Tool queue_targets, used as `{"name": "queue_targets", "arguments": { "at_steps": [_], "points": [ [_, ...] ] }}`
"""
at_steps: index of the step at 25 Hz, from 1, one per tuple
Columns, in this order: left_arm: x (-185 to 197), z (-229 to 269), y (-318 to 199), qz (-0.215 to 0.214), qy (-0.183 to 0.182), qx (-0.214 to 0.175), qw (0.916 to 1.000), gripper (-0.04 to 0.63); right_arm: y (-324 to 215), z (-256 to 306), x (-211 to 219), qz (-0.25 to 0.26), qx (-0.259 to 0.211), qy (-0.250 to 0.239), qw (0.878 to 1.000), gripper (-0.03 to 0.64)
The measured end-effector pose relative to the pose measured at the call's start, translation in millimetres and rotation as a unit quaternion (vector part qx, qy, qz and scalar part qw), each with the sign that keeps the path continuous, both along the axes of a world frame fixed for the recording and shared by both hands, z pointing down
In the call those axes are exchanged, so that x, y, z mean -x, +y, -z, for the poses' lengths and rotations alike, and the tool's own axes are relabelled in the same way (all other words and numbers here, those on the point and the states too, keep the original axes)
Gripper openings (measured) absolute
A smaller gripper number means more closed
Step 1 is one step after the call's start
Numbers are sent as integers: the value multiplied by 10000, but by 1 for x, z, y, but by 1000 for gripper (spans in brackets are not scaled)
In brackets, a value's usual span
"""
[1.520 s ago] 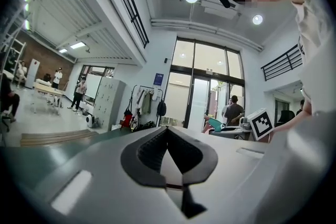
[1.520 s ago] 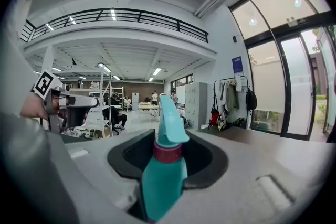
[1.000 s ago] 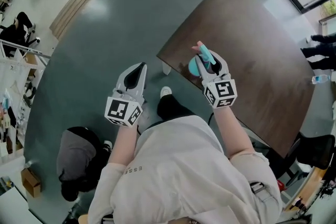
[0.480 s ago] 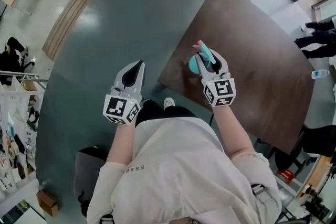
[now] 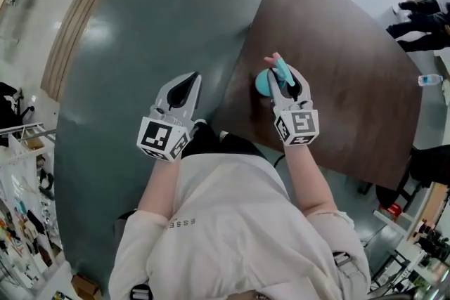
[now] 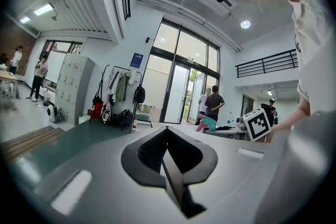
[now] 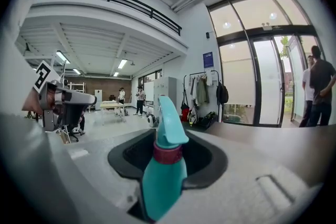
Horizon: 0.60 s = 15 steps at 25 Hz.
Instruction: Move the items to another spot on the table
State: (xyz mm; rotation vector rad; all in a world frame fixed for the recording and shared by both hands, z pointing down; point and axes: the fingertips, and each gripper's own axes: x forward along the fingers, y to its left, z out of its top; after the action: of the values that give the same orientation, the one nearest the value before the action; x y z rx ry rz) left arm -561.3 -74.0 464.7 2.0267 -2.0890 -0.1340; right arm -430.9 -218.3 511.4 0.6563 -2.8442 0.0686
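Right gripper view shows the right gripper (image 5: 285, 78) clamped on a teal plastic spray bottle with a red collar (image 7: 163, 176), over the near left edge of the dark brown wooden table (image 5: 337, 67). The left gripper (image 5: 184, 85), jaws together and empty, is just off that table's left edge.

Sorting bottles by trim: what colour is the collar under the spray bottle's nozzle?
Dark red collar on the teal spray bottle; right gripper view shows it best.
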Motion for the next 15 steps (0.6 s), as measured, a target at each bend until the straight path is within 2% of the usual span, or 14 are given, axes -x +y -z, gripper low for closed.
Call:
{"name": "queue_targets", "arguments": {
  "at_steps": [7, 14, 15],
  "points": [
    [13, -27, -17, -255, 167, 74, 9995, 8, -1, -18, 12, -112, -145, -12, 9998, 140],
    [4, -6, -25, -298, 83, -174, 9994, 8, -6, -23, 7, -164, 44, -137, 9998, 144],
    [3, -1, -25, -284, 75, -162, 9994, 8, -5, -24, 7, -141, 139, -140, 9997, 161]
  ]
}}
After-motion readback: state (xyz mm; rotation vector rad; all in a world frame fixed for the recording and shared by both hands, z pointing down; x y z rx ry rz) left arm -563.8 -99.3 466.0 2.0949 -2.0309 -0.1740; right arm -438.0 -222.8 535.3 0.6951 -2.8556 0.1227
